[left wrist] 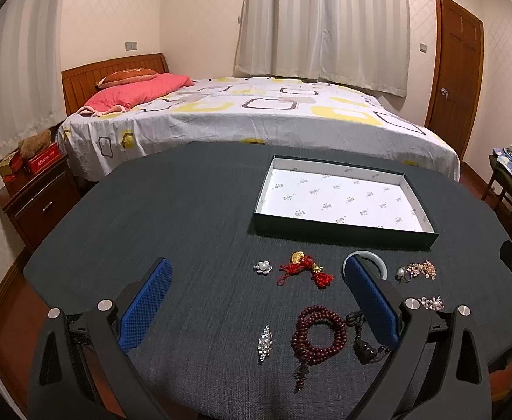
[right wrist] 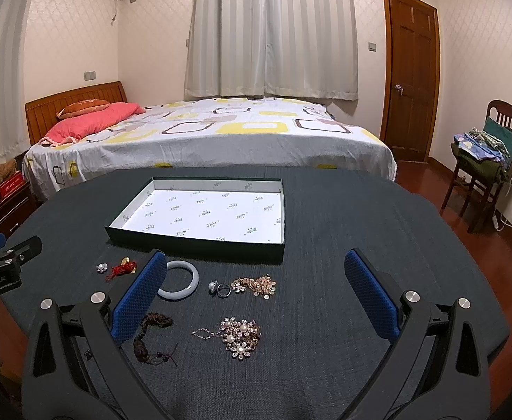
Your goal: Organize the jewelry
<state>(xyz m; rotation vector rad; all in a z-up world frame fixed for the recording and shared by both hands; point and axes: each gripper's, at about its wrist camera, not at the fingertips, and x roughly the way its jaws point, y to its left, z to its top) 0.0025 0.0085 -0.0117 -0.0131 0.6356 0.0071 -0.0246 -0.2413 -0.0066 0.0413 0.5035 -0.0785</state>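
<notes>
Your left claw [left wrist: 257, 267] and right claw [right wrist: 256, 260] hang spread above the tabletop [left wrist: 151, 217], jewelry between fingers, white bangle [right wrist: 179, 280] touching neither.

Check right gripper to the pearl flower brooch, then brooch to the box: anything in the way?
Nothing visible. The right gripper is open above the pearl flower brooch. Toward the box, only the gold cluster piece and ring lie flat; lifting clears them.

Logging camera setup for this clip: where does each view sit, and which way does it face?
Left wrist: on the left claw, facing the bed across the table; blue fingers wide apart.
Right wrist: on the right claw, same heading, further right; the left claw shows at its left edge.
Shared: box, bangle.
</notes>
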